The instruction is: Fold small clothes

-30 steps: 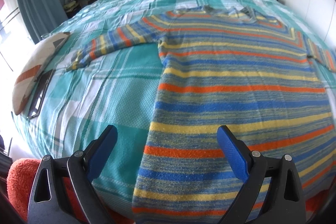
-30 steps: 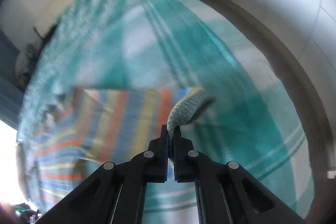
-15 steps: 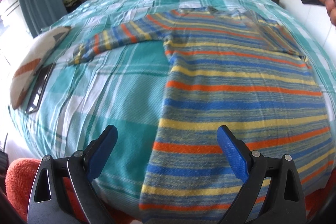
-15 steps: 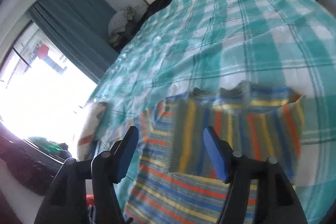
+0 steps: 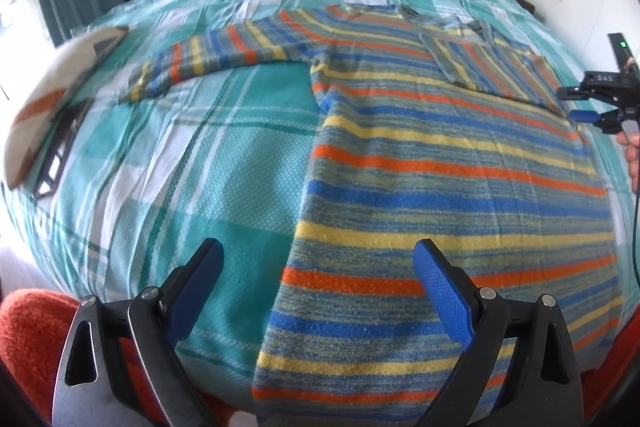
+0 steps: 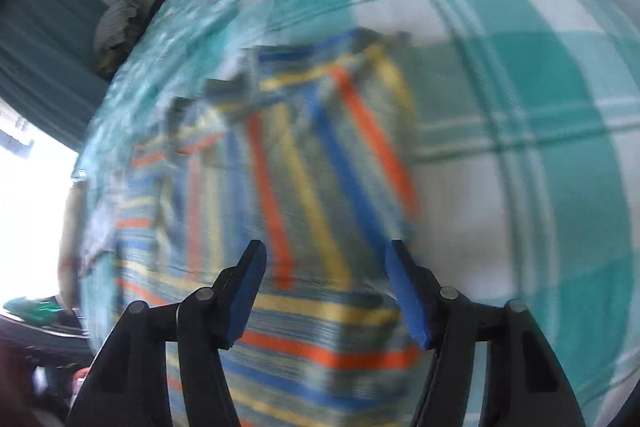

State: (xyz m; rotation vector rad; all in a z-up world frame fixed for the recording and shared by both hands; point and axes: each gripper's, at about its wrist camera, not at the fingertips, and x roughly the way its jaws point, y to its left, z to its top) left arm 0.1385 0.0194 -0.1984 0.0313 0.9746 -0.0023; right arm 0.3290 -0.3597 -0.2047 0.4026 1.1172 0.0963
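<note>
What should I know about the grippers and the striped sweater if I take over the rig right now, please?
Left gripper: open, empty, above the striped sweater near its hem.
Right gripper: open, its fingers have just been closing slightly, nothing between them; over the sweater's side.
Sweater: flat on the plaid bedspread. Right sleeve already folded across the chest; left sleeve still stretched out.
Left: fold in the left sleeve, then fold the body.

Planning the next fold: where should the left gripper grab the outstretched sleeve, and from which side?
Probably the cuff end of the striped sweater's outstretched sleeve: it lies flat and free on the bedspread. Come from above at its outer tip, then carry it inward over the body.
</note>
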